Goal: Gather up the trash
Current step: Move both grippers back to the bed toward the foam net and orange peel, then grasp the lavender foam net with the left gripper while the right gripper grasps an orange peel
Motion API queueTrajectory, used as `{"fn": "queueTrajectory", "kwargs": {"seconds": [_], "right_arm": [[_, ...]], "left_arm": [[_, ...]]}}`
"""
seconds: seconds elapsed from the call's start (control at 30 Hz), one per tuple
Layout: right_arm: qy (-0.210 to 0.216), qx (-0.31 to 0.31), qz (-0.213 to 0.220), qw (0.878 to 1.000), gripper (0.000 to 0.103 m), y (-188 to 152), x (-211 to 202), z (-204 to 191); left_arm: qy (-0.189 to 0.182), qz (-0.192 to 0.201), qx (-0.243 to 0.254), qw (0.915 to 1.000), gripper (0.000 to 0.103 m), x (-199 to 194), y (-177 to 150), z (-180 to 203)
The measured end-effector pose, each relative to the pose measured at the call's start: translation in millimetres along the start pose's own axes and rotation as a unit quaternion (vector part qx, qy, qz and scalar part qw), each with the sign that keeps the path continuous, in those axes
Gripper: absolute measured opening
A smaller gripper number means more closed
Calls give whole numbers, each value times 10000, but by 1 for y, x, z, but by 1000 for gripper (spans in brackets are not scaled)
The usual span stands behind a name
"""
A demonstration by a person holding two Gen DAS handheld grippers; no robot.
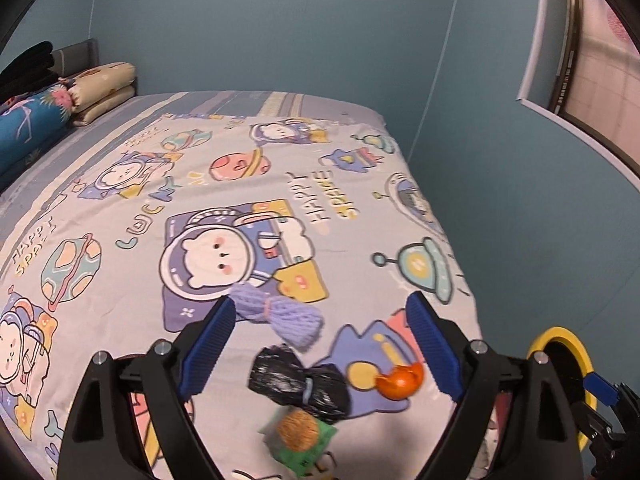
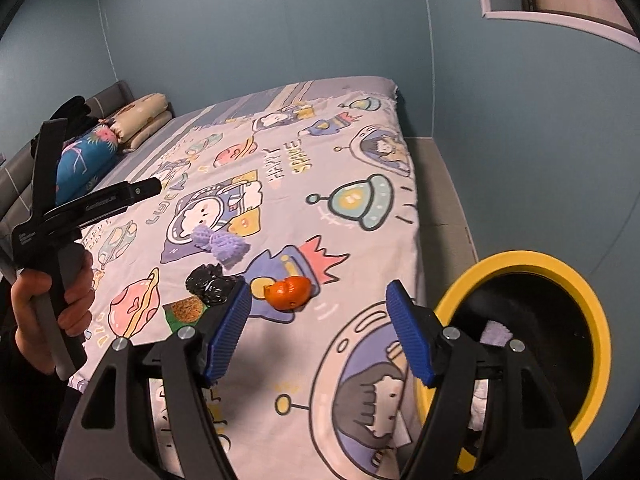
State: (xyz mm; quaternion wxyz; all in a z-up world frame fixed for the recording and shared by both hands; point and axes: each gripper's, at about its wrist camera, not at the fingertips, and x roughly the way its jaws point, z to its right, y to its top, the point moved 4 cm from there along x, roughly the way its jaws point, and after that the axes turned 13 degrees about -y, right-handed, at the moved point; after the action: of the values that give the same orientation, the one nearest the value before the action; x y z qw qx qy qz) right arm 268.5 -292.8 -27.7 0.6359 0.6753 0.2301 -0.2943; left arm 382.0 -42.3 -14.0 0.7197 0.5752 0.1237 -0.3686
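"HAPPY SPACE" is printed on the cartoon bedsheet [image 1: 328,200] in a few spots, with "LUCKY" spelled out in pastel letters beside the astronaut bear [image 1: 216,256]. Small white lettering is seen on the left hand-held gripper [image 2: 104,204], but it can't be read.

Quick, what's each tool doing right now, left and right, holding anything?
Left tool: open, holding nothing, above the black bag on the bed.
Right tool: open, holding nothing, beside the yellow-rimmed bin.

Green packet [image 1: 301,442] blurred, lettering unreadable
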Motion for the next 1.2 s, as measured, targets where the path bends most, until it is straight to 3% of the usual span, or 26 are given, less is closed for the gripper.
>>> {"fn": "queueTrajectory", "kwargs": {"seconds": [0.4, 0.7, 0.87, 1.2], "right_arm": [[168, -270, -258, 9992, 66, -13, 57, -45], [41, -515, -494, 9974, 66, -24, 109, -68], [-73, -618, -652, 9959, 66, -31, 133, -74], [-196, -698, -948, 9929, 66, -38, 169, -77]], "left_arm": [[387, -265, -570, 9973, 84, 55, -8, -63], [681, -612, -965, 9911, 84, 104, -27, -96], [631, -782, -1324, 9861, 84, 125, -36, -103], [702, -967, -1385, 9831, 84, 156, -40, -102]]}}
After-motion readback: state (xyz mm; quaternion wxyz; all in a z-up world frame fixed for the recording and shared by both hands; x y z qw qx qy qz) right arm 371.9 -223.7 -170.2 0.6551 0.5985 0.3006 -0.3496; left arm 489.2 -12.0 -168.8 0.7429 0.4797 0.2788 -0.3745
